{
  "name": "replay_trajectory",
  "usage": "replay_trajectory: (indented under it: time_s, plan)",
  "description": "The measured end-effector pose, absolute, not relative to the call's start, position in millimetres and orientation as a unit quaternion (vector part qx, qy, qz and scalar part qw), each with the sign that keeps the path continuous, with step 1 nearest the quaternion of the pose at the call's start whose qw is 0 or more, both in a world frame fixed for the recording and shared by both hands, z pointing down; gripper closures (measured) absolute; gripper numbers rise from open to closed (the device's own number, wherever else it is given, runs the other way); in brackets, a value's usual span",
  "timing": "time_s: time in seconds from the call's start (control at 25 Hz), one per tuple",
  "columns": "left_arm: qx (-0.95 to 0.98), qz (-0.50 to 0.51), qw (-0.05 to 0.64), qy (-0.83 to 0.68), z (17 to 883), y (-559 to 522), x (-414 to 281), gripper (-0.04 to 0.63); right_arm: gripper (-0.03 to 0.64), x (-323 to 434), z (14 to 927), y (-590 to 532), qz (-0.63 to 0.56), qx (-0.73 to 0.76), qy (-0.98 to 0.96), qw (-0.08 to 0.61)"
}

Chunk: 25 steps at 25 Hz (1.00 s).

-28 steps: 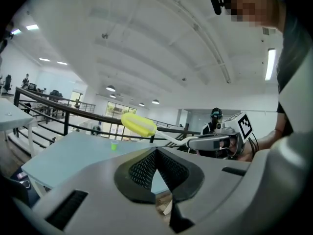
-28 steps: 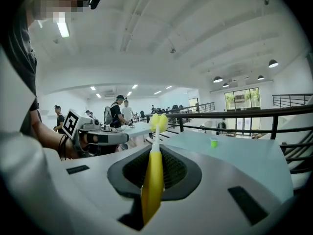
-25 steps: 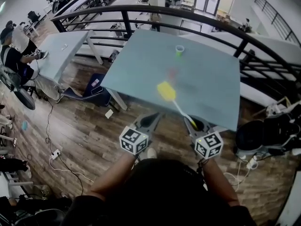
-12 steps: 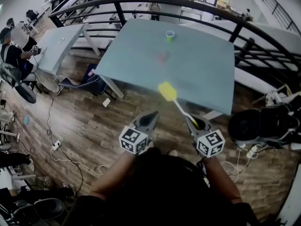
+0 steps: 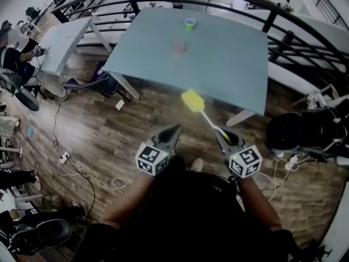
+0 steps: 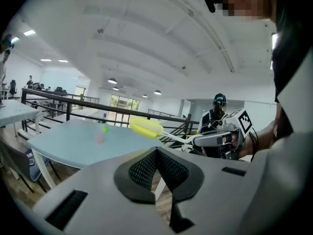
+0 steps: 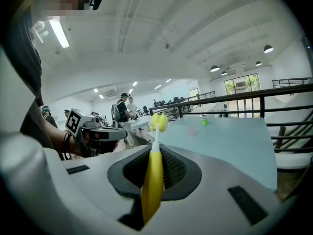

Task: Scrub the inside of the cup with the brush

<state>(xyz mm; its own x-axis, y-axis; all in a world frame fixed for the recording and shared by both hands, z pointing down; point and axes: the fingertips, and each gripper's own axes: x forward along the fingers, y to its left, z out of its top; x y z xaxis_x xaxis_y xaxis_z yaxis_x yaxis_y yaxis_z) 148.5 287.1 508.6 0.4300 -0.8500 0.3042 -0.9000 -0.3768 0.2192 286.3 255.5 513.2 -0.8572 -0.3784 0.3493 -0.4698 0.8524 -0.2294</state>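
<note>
Head view: R gripper (image 5: 221, 137) is pinching brush (image 5: 193, 101), pointing 11 o'clock; cup (image 5: 190, 24) far at 12; L gripper (image 5: 173, 131) closed, empty.

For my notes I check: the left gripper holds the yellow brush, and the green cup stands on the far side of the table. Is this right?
Not quite: the right gripper, not the left, holds the yellow brush, as the right gripper view shows; the left gripper is shut and empty. The green cup does stand on the far side of the table.
</note>
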Motion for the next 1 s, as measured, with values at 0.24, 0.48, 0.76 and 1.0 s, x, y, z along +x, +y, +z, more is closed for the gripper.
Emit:
replay_trajectory:
  time_s: [0.24, 0.48, 0.76, 1.0]
  plan:
    - [0.823, 0.075, 0.186, -0.532, 516.4, 302.5, 154.9, 0.588, 0.577, 292.4, 513.9, 264.7, 0.152, 0.213, -0.953, 0.151]
    - [0.822, 0.060, 0.189, -0.533, 515.3, 303.0, 157.2, 0.588, 0.577, 295.4, 514.0, 263.8, 0.155, 0.207, -0.953, 0.155]
    - [0.825, 0.069, 0.188, -0.529, 520.0, 299.3, 166.5, 0.588, 0.577, 306.4, 517.5, 259.6, 0.154, 0.209, -0.952, 0.160]
    - [0.826, 0.064, 0.197, -0.524, 518.7, 290.9, 170.6, 0.588, 0.577, 307.6, 521.6, 253.5, 0.159, 0.214, -0.950, 0.162]
